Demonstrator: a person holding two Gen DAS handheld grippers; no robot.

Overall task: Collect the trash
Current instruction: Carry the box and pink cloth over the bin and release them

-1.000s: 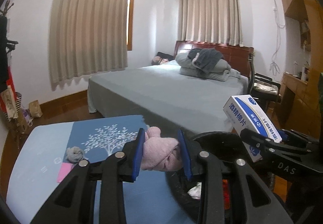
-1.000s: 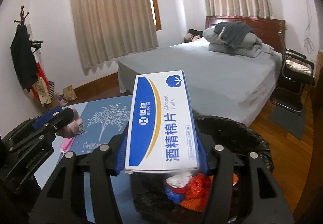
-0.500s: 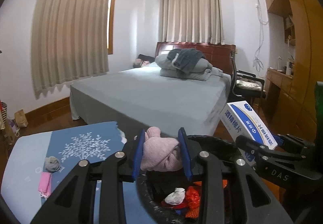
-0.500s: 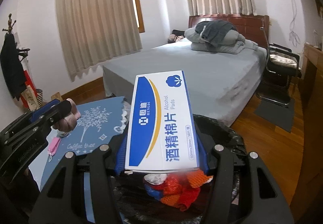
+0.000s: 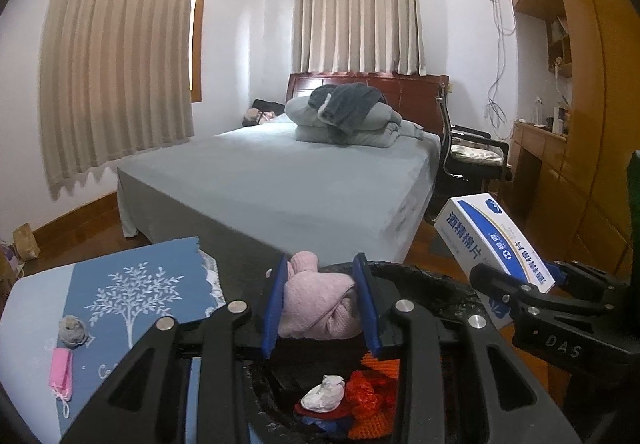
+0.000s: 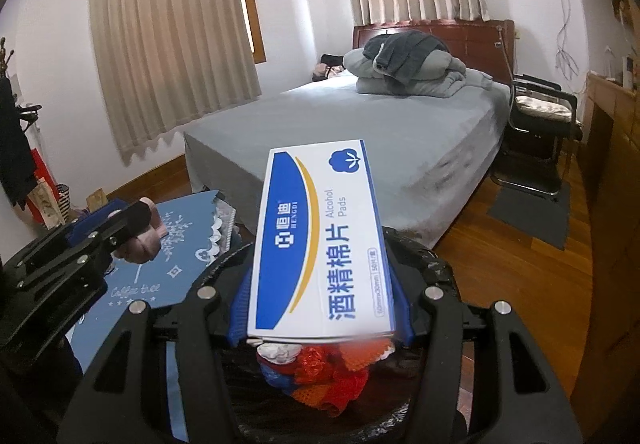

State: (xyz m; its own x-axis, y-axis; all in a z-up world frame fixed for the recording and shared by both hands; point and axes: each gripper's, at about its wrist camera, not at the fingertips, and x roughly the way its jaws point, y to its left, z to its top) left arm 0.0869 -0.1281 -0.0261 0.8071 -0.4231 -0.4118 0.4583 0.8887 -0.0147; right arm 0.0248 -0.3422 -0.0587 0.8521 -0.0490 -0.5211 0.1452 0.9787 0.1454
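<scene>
Carried farther over the black-lined bin [image 5: 440,284] than a second earlier, left gripper [image 5: 322,302] clamped on a pink cloth bundle [image 5: 320,304], right gripper [image 6: 320,308] clamped on a white-and-blue box [image 6: 320,240], more red trash [image 6: 320,368] showing below.

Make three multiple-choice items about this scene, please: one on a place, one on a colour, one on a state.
1. Where does the grey wad lie?
A. on the blue cloth on the table
B. in the bin
C. on the bed

2. What colour is the cloth bundle in the left gripper?
A. green
B. pink
C. yellow

3. What is the state of the right gripper?
A. open, holding nothing
B. shut on the grey wad
C. shut on the alcohol pads box

Key: 1 A, it rests beside the tree print; 2 B, pink shows between the blue pads; 3 C, both pads press the box's sides.
</scene>
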